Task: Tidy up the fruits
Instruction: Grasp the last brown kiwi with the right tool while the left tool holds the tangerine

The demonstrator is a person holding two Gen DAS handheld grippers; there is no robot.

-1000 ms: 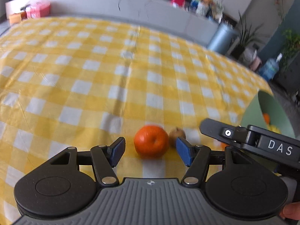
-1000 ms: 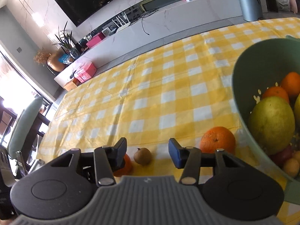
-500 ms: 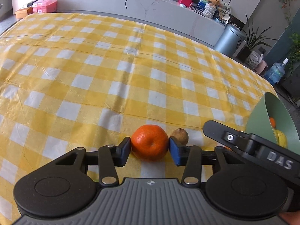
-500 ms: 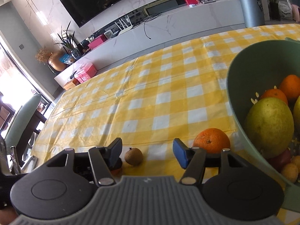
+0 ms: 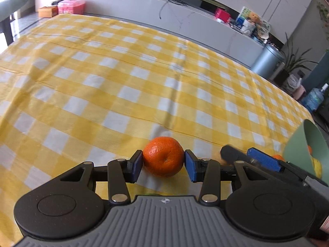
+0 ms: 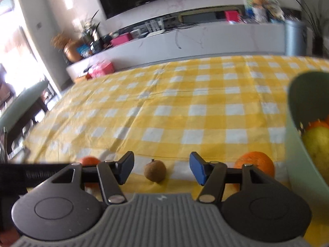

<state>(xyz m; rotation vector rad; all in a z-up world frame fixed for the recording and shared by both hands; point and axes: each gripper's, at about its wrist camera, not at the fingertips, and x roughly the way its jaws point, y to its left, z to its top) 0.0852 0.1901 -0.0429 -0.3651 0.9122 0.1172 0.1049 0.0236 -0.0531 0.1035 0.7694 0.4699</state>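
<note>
The left gripper [image 5: 163, 164] has just clamped its pads on the mandarin [image 5: 163, 156], which was loose between wide jaws a second ago, so it looks ready to carry. The right gripper [image 6: 161, 167] stands apart around the small brown fruit [image 6: 154, 170], untouched. Far right, the green bowl [image 6: 296, 160] holds a pear [image 6: 317, 144] and oranges.

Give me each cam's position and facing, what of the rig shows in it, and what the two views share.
Left wrist: on the left gripper, looking forward and down at the mandarin clamped between its pads; the right gripper enters at right.
Right wrist: on the right gripper, looking down the table at the small brown fruit between its open jaws; the left gripper's body shows at lower left.
Shared: checked tablecloth, green bowl, the mandarin.
</note>
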